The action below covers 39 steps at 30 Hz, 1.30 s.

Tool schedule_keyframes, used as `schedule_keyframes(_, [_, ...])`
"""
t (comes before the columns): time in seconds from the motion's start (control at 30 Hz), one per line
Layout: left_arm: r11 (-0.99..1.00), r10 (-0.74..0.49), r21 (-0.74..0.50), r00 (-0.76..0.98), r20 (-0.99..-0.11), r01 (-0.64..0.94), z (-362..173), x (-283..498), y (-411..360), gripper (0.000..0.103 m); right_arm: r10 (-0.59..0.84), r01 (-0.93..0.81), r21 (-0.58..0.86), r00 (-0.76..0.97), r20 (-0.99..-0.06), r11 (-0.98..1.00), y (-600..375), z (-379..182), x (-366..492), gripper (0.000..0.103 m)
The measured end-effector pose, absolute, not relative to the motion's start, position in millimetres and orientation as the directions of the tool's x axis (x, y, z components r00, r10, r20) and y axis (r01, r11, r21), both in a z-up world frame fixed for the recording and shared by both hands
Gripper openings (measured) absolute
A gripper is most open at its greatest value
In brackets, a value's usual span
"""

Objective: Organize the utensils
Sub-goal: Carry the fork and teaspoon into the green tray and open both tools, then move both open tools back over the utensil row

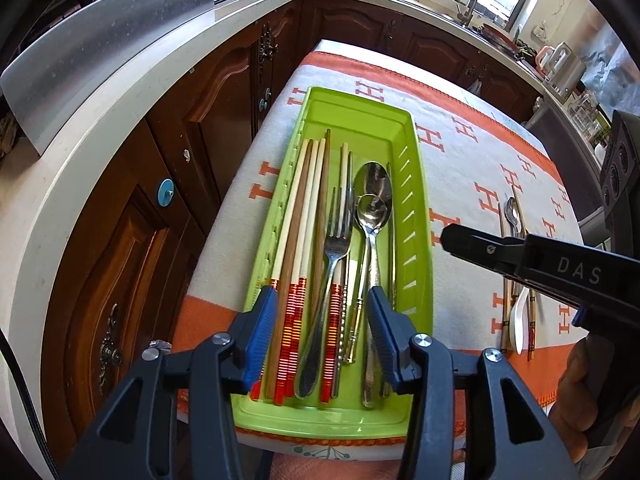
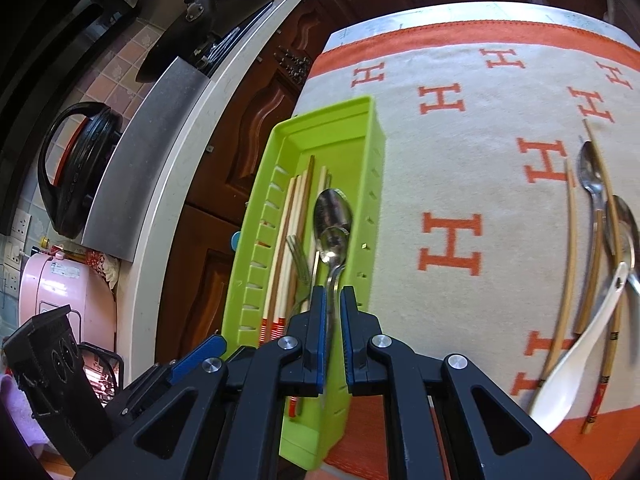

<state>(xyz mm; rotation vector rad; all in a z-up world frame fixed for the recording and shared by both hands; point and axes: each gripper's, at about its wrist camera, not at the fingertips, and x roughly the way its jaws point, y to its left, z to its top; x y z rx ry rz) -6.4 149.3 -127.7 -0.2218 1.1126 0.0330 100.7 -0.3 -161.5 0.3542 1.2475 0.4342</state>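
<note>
On the table: a cloth point(image 1: 480, 152) patterned with orange H's, with a green tray point(image 1: 360, 98) lying lengthwise along its left side, next to the kitchen counter point(image 1: 60, 220).
In the tray: chopsticks point(image 1: 300, 208) along the left wall, a fork point(image 1: 338, 236) in the middle, and two metal spoons to its right, a small one point(image 1: 374, 210) lying in the bowl of a large one point(image 1: 374, 184). All handles point toward the near end.
Left gripper point(image 1: 322, 332): over the near end of the tray, jaws moderately wide. Its blue pads point(image 1: 262, 332) straddle the handle ends and press on nothing.
Right gripper point(image 2: 333, 320): above the tray's right side, jaws down to a narrow slit. The spoon handles show through the gap, but they lie in the tray and nothing is gripped.
Still loose: on the cloth, well to the right of the tray, lie a pale chopstick point(image 2: 570, 248), two metal spoons point(image 2: 592, 176), a white spoon point(image 2: 568, 376) and more chopsticks crossing them.
Hand point(image 1: 580, 400): at the lower right of the left view, holding the right gripper's handle.
</note>
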Motion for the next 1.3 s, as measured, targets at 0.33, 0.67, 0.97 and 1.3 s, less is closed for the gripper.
schedule_keyframes(0.33, [0.984,-0.088,-0.145,0.438,-0.895,-0.1,-122,6,110,0.05,0.491,-0.046,0.504,0.32,-0.81,0.862,-68,-151,106,0.012])
schedule_keyframes(0.67, [0.99,-0.129,-0.143,0.464,-0.876,0.006,-105,33,45,0.06,0.428,0.017,0.479,0.422,-0.799,0.877,-162,-132,114,0.021])
schedule_keyframes(0.97, [0.974,-0.22,-0.22,0.424,-0.879,0.05,-115,70,0,0.061,0.354,0.053,0.432,0.487,-0.798,0.901,-243,-123,121,0.024])
schedule_keyframes(1.3, [0.968,-0.238,-0.203,0.289,-0.927,0.145,-159,92,-48,0.042,0.364,0.079,0.435,0.428,-0.827,0.897,-269,-160,120,0.024])
